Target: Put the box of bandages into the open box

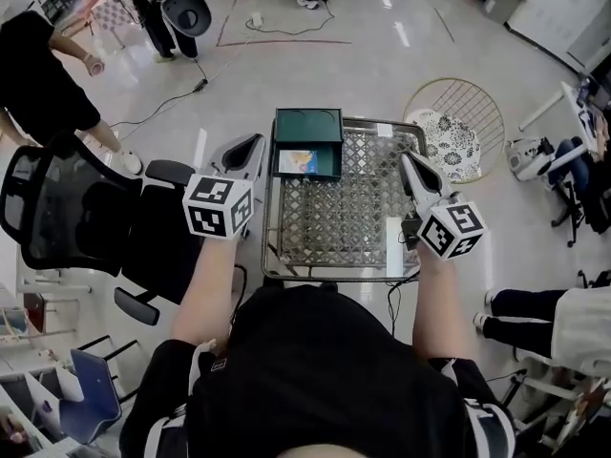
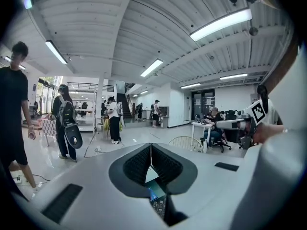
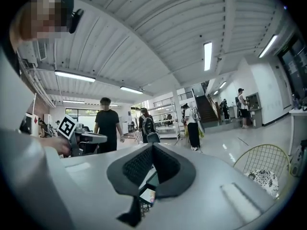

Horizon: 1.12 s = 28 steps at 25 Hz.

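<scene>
- Nearest the lens: the person's black shirt (image 1: 325,370), with both forearms raised over the mesh table (image 1: 363,219).
- Left gripper (image 1: 255,143) and right gripper (image 1: 407,159): each has its jaws pressed together on nothing, well clear of the load.
- Risk, we judge: the open box (image 1: 335,156) sits at the table's far edge, so a stray nudge could tip it off.
- Contents: the box of bandages (image 1: 298,161) lies inside the open box.
</scene>
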### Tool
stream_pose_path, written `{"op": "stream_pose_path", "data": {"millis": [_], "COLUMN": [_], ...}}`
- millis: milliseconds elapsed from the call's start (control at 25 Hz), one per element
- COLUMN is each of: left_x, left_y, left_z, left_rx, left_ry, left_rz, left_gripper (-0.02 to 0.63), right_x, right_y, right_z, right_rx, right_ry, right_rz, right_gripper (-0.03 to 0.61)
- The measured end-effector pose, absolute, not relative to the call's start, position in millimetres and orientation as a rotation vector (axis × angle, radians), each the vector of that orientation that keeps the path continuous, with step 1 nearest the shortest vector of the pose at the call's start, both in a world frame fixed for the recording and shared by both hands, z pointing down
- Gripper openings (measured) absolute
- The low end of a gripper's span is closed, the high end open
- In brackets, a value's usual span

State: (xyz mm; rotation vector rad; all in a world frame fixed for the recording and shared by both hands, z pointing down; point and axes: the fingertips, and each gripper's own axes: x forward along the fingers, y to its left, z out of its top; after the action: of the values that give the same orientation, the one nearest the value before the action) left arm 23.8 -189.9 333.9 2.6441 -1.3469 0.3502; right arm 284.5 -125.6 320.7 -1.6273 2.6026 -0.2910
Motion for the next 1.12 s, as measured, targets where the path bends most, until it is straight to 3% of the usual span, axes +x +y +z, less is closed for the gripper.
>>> {"op": "stream_pose_path", "data": {"millis": [320,1120], "left_x": [0.9,-10.7], "left_y": [-189.3,-200.1], "left_z": [315.6,310.7], "left_rx": [2.67,2.687], "left_ry": [-1.374,-1.347], "left_rz": [0.316,0.299], "left_gripper": [0.011,0.011], "right_x": [287.6,263.3], "right_y": [-115.0,-125.2], "right_z": [279.0,275.3], "right_rx": [-1.674,-1.71], "right_ry": [2.483,2.488], "right_rz": [-0.095,-0.07], "right_gripper": [0.008,0.008]}}
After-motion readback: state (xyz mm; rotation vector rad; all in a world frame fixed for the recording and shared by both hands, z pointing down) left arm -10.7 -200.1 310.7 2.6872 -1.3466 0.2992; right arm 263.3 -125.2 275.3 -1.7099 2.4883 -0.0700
